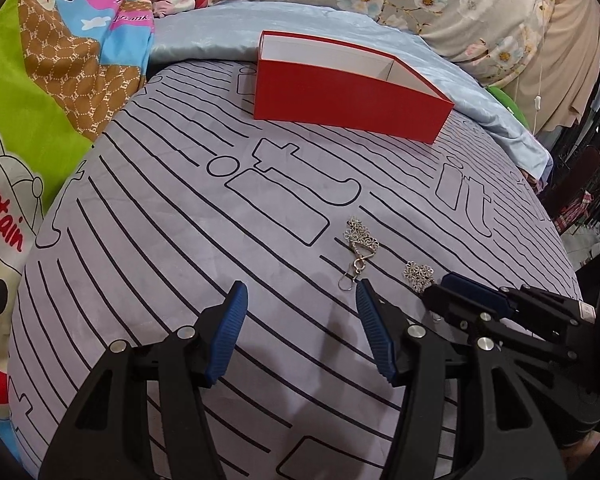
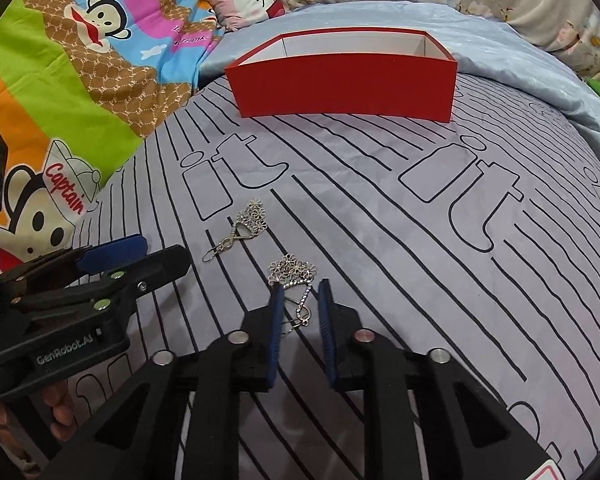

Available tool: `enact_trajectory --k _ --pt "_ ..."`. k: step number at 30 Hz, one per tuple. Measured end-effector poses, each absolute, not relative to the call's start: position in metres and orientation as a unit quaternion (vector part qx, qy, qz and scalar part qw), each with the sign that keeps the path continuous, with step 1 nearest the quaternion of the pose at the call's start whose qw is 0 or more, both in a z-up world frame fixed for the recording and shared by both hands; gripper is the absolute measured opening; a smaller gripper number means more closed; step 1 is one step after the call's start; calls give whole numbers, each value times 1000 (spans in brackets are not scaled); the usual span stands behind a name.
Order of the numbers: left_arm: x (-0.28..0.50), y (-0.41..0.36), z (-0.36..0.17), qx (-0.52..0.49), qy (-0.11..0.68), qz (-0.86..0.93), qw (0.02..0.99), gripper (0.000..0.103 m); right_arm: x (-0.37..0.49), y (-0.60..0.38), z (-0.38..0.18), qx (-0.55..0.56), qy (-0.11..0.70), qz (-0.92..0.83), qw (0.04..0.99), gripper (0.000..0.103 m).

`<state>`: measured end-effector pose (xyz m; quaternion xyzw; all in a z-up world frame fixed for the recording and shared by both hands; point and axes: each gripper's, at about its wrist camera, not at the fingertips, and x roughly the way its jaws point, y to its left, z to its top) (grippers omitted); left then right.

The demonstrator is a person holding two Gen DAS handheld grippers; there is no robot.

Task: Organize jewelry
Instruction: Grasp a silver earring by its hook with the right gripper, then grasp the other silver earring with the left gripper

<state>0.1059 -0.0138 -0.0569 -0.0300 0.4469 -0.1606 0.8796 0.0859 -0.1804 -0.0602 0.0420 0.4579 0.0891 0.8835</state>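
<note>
Left wrist view
- Left gripper (image 1: 300, 286): jaws wide apart, nothing between them, tipped down at the striped bedspread (image 1: 180, 240).
- Free earring (image 1: 360, 236): flat on the cloth just beyond the inner fingertip, hook end nearest; probably lined up for the next pick.
- Straddled earring (image 1: 418, 274): flower cluster showing, the rest hidden behind the right gripper (image 1: 440, 286).
- Red box (image 1: 340, 96): open-topped, well apart at the far side; likely the destination.

Right wrist view
- Right gripper: jaws narrowed either side of the straddled earring's hook, a slim gap visible; pad contact hard to judge from this angle.
- Reason for the pose: low and steep, suited to pinching thin wire off soft fabric.
- Left gripper: close beside on the left, so little sideways room there.
- Open room: bare bedspread from both earrings to the box's near wall.
- Edges: wall to be cleared by lifting; bedspread drops off to the right.
</note>
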Motion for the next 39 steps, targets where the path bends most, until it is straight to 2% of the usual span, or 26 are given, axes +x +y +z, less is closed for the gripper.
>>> enact_trajectory --k 1,15,20,24,26,28,34,39 --pt "105 -15 -57 -30 446 -162 880 54 87 -182 -60 41 458 86 884 6" --pt "111 -40 -59 -15 444 -195 874 53 83 -211 -55 84 457 71 882 6" --pt "120 -51 -61 -8 440 -197 876 46 83 -214 -52 90 456 73 883 6" --pt "124 -56 -62 -2 438 -200 877 32 85 -214 -53 93 456 75 882 6" --pt "125 -58 -63 -1 437 -201 877 29 85 -214 -52 95 455 75 882 6" --pt "126 -58 -63 -1 438 -201 876 19 86 -214 -53 97 455 75 882 6" --pt "125 -57 -64 -2 439 -206 875 8 86 -213 -53 101 455 75 882 6" --pt "124 -57 -64 -6 442 -208 873 7 84 -214 -51 101 453 75 883 6"
